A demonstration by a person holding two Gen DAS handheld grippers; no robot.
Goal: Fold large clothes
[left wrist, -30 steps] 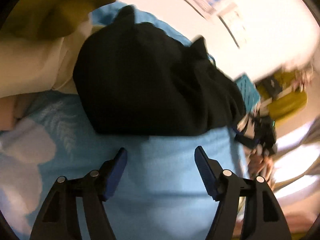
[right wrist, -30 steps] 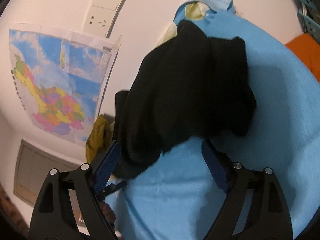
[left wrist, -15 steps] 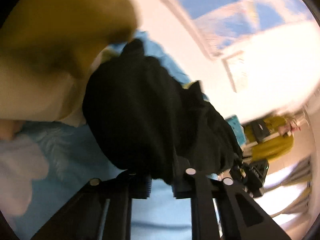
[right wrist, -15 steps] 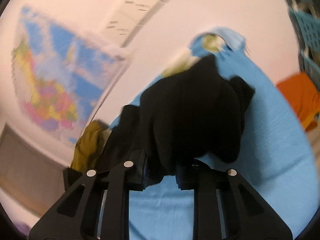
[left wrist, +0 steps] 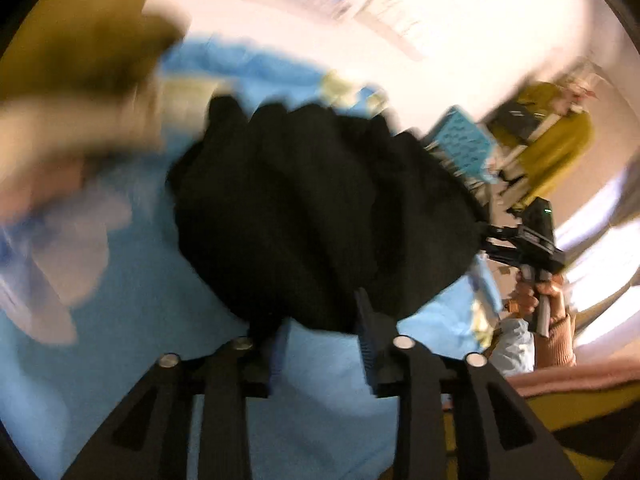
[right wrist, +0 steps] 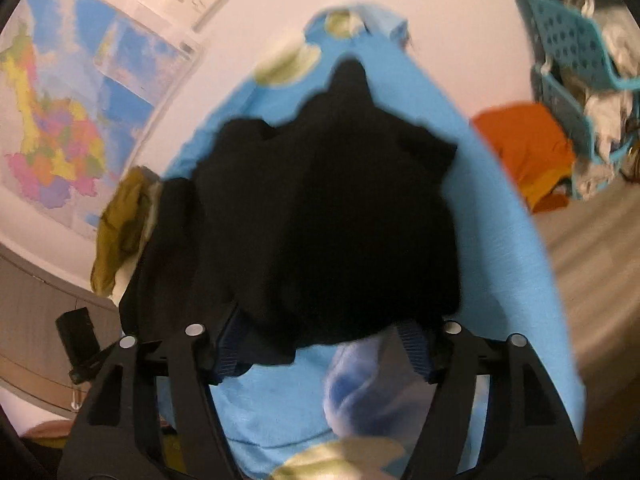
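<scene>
The black garment (left wrist: 320,216) lies bunched on the blue sheet (left wrist: 160,320), soft and limp, light enough to sag wherever it is not held. Best taken at its near hem, a corner for each tong. The left gripper (left wrist: 320,340) stands partly apart, the hem draped between its fingers, not pinched. The right gripper (right wrist: 324,352) is spread wide, the hem lying over its fingertips, no grip that I can see. At right, teal baskets (right wrist: 568,36) hold pale crumpled cloth.
</scene>
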